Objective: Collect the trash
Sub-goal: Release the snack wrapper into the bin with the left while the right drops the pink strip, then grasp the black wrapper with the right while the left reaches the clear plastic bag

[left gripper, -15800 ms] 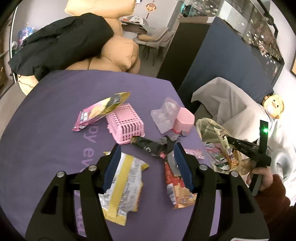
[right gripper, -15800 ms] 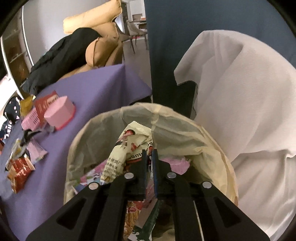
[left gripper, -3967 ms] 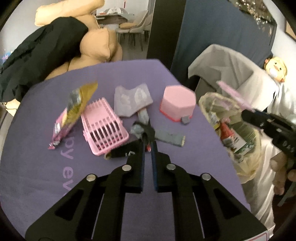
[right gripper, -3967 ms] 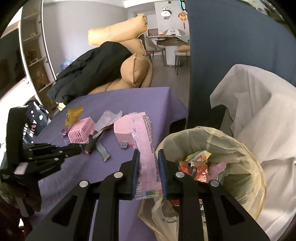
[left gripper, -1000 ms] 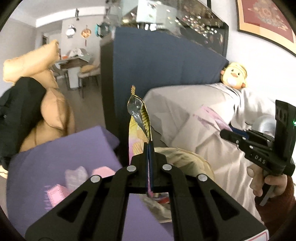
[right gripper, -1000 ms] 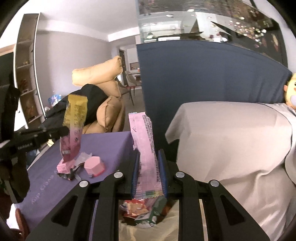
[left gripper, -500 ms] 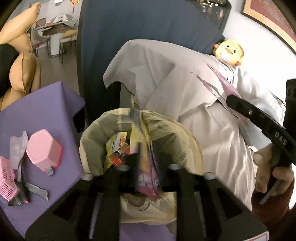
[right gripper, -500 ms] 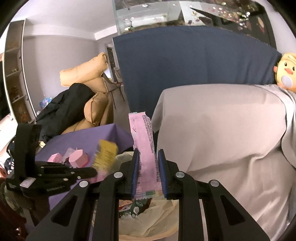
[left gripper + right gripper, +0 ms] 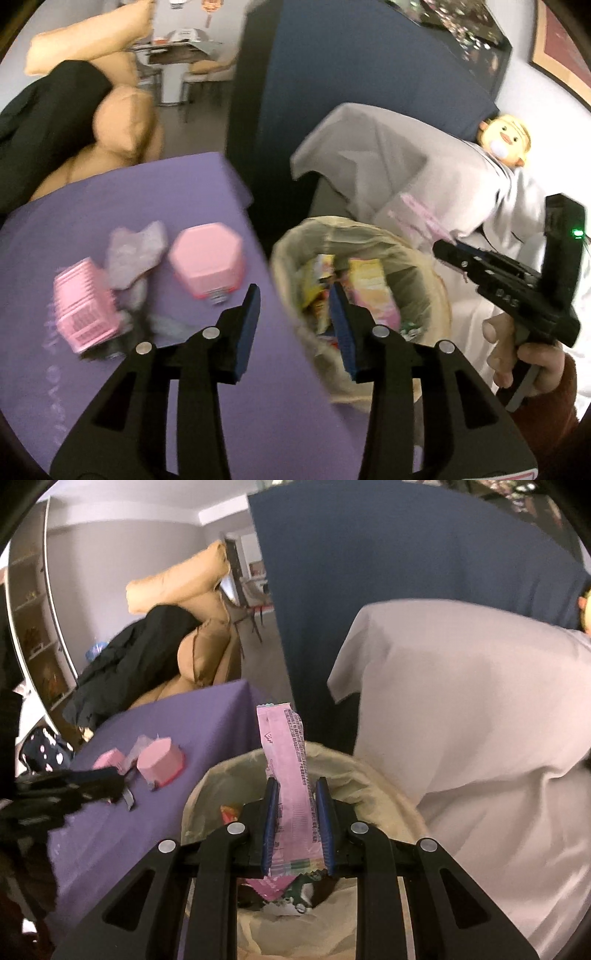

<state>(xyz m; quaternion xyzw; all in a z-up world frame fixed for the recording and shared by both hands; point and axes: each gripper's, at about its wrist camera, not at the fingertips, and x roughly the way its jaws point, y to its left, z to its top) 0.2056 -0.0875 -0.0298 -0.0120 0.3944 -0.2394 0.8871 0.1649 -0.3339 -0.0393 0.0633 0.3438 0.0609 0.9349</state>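
Over the trash bag [image 9: 334, 771], right gripper [image 9: 294, 825]: pads pressed on both long edges of a pink wrapper [image 9: 291, 775], narrow gap between them filled by it. Wrapper long, flat, pale pink, upright, with dark print along one edge, a coloured stripe band at its lower end, and a crimped top edge well above the fingertips. Lower end just above the bag's mouth.

Beside the bag's near-left rim, left gripper [image 9: 295, 310]: jaws about half apart, just been opening, nothing between them; right-hand blue pad [image 9: 341, 325] over the bag's opening, left-hand pad over the purple tablecloth [image 9: 110, 192].

Inside the bag [image 9: 424, 280]: thin, translucent, cream-yellow plastic, mouth rolled wide open; yellow and pink snack wrapper [image 9: 369, 291] lying on top of other crumpled packets, red and green scraps beneath.

Left of the bag, on the tablecloth: pink hexagonal box [image 9: 207, 264] nearest, clear crumpled plastic packaging [image 9: 135, 258] just beyond it, pink slatted basket [image 9: 83, 314] farther left, dark scraps at the basket's near corner, blurred.

Right of the bag: person's hand [image 9: 524, 362] on the handle of the right gripper [image 9: 448, 254], red sleeve at the wrist, pale sheet-covered sofa [image 9: 424, 177] behind.
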